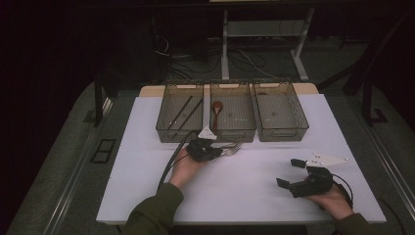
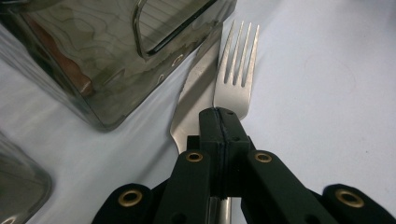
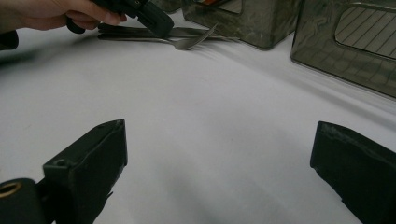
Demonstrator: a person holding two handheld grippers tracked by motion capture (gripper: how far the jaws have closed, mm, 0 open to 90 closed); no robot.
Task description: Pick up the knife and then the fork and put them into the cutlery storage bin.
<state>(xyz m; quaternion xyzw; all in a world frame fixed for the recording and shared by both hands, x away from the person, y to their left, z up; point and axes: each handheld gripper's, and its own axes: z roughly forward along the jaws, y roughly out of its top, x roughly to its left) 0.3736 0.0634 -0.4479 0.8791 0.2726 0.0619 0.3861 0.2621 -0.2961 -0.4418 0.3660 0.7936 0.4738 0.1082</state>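
The right gripper (image 1: pixel 292 172) rests near the front right edge of the white table (image 1: pixel 254 196), held in the person's right hand (image 1: pixel 335 199). Its jaws stand wide apart with nothing between them, as the right gripper view confirms.

Farther in, left of centre, the left gripper (image 1: pixel 211 152) is clamped on the fork (image 2: pixel 236 74). In the left gripper view the two jaws meet flush over the neck of the fork, just behind the tines; the handle runs back beneath the jaws. The fork lies on the table just in front of the middle bin (image 1: pixel 234 113), with its tines pointing toward the bin wall.

A knife (image 2: pixel 196 93) lies directly beside the fork, touching or nearly touching it along the blade.

Beyond these stand three translucent bins in a row. The left bin (image 1: pixel 180 113) holds dark chopsticks (image 1: pixel 182 113), the middle bin holds a wooden spoon (image 1: pixel 217 111), and the right bin (image 1: pixel 280 113) appears unoccupied.

Hazards, as judged from this position:
- The grip sits near the head of the fork. The long handle may swing down and pivot the fork in the jaws on lifting.
- The adjacent knife may be dragged or flicked if the fork is slid instead of raised.
- The tines are close to the bin wall; a forward motion at low height may strike it and shift the bin
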